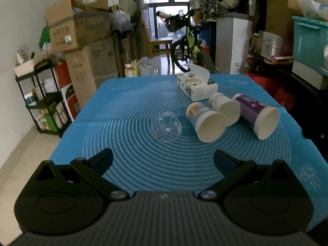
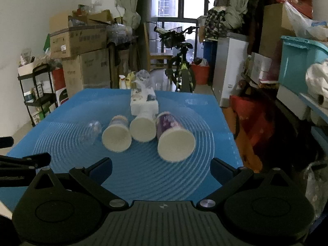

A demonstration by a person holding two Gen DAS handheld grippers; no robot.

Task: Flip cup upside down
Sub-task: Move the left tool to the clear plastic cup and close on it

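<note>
The surface (image 1: 127, 94) is being covered by a blue mat. Four cups are lying sideways mid-frame: purple cup (image 2: 174, 137), blue cup (image 1: 205, 123), white cup (image 1: 225, 108), clear cup (image 1: 166, 128). Rolling is being risked. Both grippers, left gripper (image 1: 163, 160) and right gripper (image 2: 161, 167), are being held with jaws spread, empty.

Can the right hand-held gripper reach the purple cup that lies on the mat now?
Probably yes: the right hand-held gripper is open, and the purple cup lies straight ahead, nothing between them.
</note>
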